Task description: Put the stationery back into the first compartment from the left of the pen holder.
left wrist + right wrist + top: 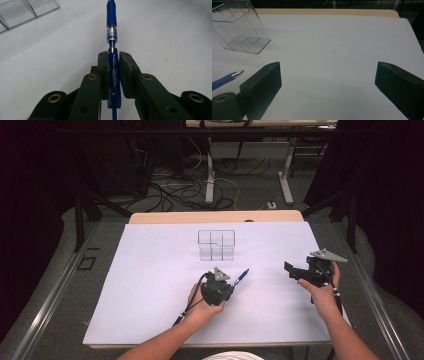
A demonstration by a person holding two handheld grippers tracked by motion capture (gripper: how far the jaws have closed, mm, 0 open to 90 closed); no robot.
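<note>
A: What have the left tongs (113, 75) got hold of?

B: A blue pen (111, 30). In the left gripper view the two black jaws are drawn in tight against its barrel, one on each side, and the pen runs straight out ahead between them, with its clear section and blue grip beyond the jaw tips.

A: And where does that put the pen over the worktop (150, 285)?

B: In the high view the pen (242, 276) sticks out of the left tongs (231, 287) toward the upper right, near the middle of the white sheet, in front of the clear plastic organizer (216, 245) and apart from it. Whether its far end touches the sheet, I cannot tell.

A: The right tongs?

B: The right tongs (328, 82) stand wide apart with nothing between the jaws. In the high view they (295, 272) hover at the right side of the sheet, well away from the pen.

A: Does the right gripper view catch the pen?

B: Yes, its silver tip and a bit of blue barrel (227, 78) at the left edge, with the organizer (242, 30) farther back.
</note>
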